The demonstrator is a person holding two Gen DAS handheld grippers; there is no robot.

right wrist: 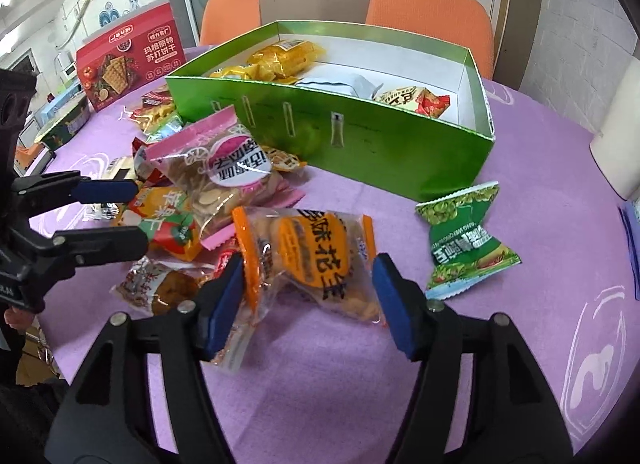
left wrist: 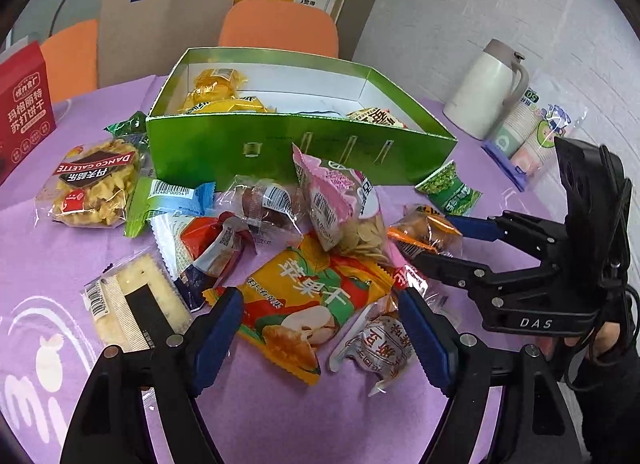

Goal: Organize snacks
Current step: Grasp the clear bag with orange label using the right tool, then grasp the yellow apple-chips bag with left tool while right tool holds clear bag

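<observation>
Snack packets (left wrist: 304,296) before green box (left wrist: 280,152)

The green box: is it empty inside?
No. The green box already holds several snacks: yellow packets at the far left, a white packet in the middle and a red-and-cream packet beside it.

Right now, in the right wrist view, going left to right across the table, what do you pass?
Left gripper → red cracker box → pink-topped chips bag → clear orange-edged snack pack between the right gripper fingers → green pea packet.
</observation>
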